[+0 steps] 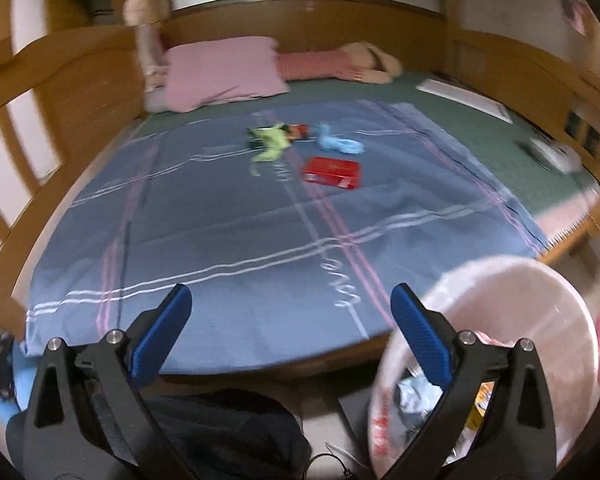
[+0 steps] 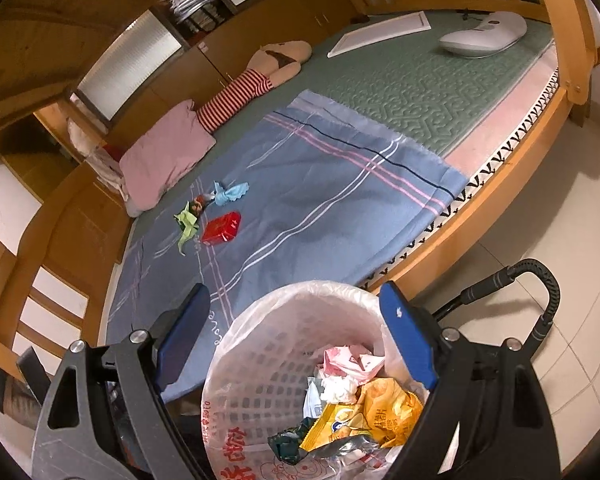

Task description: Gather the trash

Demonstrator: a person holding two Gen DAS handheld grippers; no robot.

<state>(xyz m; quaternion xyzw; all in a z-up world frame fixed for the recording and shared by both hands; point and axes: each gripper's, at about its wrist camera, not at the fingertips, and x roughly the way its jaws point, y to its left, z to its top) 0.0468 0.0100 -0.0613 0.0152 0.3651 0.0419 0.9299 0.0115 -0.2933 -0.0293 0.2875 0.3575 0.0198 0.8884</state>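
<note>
1. On the blue striped bedsheet (image 2: 308, 200): red flat packet (image 2: 221, 227), crumpled green wrapper (image 2: 188, 222), crumpled light-blue wrapper (image 2: 230, 193) and a dark wrapper scrap (image 2: 199, 204) lie grouped mid-bed.
2. White perforated plastic bin w/ clear liner bag (image 2: 260, 380) stands beside bed edge; holds yellow snack bag (image 2: 364, 412), pink and white papers.
3. Left gripper (image 1: 291, 308): jaws wide apart, nothing btwn them, over near sheet edge.
4. Right gripper (image 2: 295, 304): jaws apart, empty, above bin.
</note>
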